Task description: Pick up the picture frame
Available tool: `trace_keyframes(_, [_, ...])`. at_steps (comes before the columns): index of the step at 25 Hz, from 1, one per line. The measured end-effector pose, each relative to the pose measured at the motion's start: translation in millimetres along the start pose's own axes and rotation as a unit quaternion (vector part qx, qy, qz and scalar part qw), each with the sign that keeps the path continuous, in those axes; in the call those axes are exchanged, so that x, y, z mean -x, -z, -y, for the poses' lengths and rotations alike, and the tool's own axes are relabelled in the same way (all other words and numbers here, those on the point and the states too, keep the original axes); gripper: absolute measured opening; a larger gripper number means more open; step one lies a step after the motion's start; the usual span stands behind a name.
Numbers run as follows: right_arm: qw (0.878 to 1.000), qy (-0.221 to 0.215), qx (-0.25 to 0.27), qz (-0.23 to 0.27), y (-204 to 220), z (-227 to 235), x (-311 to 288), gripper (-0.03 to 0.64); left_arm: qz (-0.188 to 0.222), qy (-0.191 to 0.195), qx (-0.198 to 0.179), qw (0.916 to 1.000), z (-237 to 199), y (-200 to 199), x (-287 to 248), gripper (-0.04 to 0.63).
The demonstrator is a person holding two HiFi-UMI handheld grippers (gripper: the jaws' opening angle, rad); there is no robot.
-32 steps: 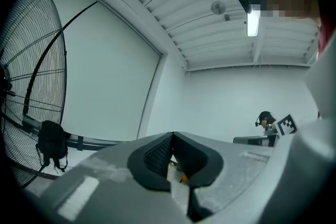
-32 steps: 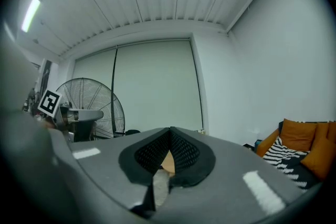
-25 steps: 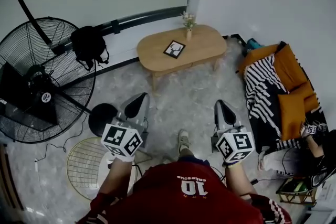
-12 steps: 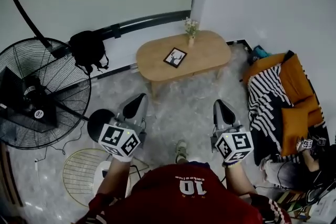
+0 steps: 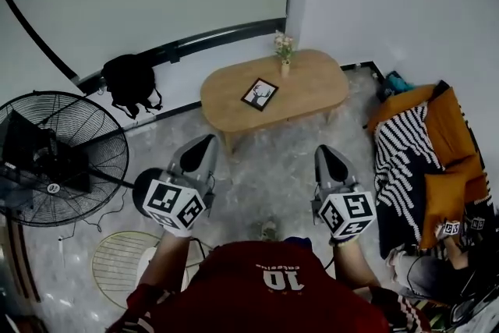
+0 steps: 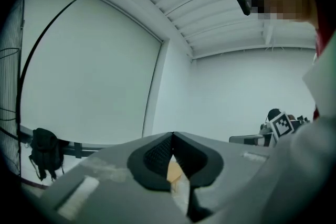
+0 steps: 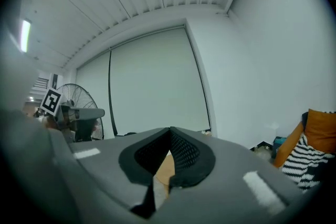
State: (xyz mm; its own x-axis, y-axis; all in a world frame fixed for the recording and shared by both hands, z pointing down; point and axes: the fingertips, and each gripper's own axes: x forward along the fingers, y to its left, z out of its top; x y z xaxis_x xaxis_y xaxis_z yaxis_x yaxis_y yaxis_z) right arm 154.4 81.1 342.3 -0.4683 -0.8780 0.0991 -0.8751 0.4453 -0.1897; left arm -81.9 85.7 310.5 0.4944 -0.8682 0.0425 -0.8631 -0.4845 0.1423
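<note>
A large black round-caged floor fan (image 5: 54,160) stands on the floor at the left. Ahead is an oval light-wood low table (image 5: 312,86). The left tool (image 5: 204,146) and right tool (image 5: 326,156) are both pinched closed on nothing and held level, well short of the table's near edge.

A small black-framed picture frame with a white print (image 5: 260,94) lies flat, left of the table's middle and skewed to its edges. It is ahead and between the tools, somewhat nearer the left one.

Only the head view shows the frame. The gripper views show just tan tabletop behind each closed tip.
</note>
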Motion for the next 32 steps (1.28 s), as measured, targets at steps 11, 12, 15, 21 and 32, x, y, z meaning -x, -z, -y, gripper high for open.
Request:
trace_keyframes(11, [1.000, -0.014, -0.012, -0.005, 11, 40, -33, -0.014, -0.014, -0.009, -0.019, 0.9997, 4, 6, -45, 0.003])
trace_keyframes(12, [1.000, -0.016, -0.014, -0.007, 12, 41, -36, -0.014, -0.016, -0.010, -0.017, 0.9997, 2, 8, -48, 0.003])
trace_keyframes(15, [1.000, -0.018, -0.016, -0.017, 17, 46, -49, -0.012, -0.027, -0.014, -0.007, 0.9995, -7, 16, -60, 0.003])
trace_keyframes(21, [0.999, -0.011, -0.016, -0.027, 18, 61, -86, -0.013, -0.032, -0.014, 0.004, 0.9994, -37, 27, -98, 0.003])
trace_keyframes(32, [0.999, 0.009, -0.003, -0.031, -7, 103, -185, -0.012, -0.030, 0.009, -0.004, 0.9995, -96, 16, -209, 0.003])
